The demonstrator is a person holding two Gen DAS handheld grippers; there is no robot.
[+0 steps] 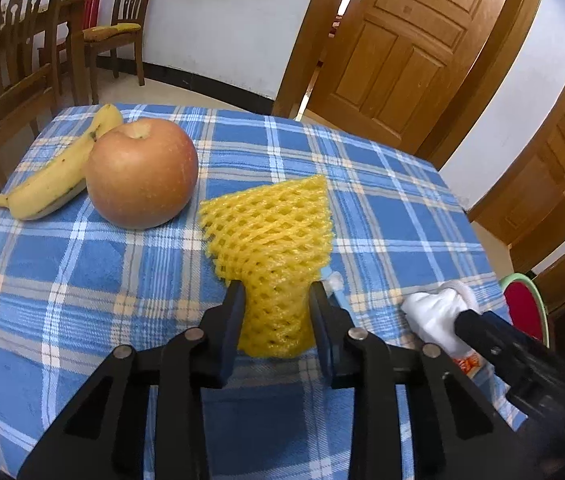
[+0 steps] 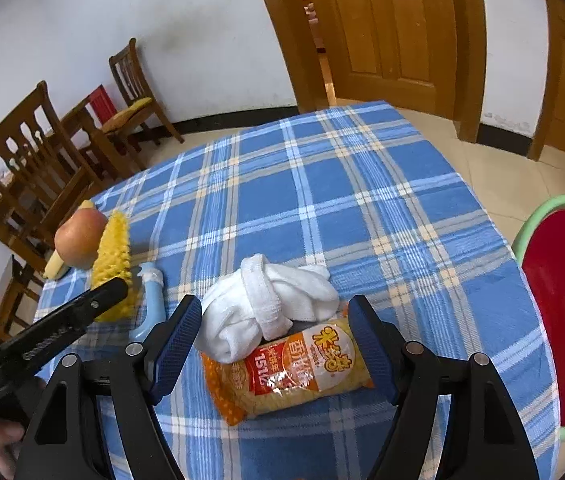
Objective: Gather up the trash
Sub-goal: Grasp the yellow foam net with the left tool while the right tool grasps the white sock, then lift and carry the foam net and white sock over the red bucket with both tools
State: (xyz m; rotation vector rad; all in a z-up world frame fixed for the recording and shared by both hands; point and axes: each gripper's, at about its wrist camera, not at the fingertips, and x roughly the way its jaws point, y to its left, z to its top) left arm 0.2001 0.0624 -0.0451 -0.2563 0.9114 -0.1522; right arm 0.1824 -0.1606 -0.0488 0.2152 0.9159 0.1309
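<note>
Partly hidden: snack packet (image 2: 286,368) under white cloth (image 2: 266,304), between right gripper (image 2: 278,344) jaws.

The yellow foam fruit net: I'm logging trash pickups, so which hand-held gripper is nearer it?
Left. The left hand-held gripper has its fingers pinching the yellow foam fruit net; the right hand-held gripper straddles the snack packet farther off.
</note>
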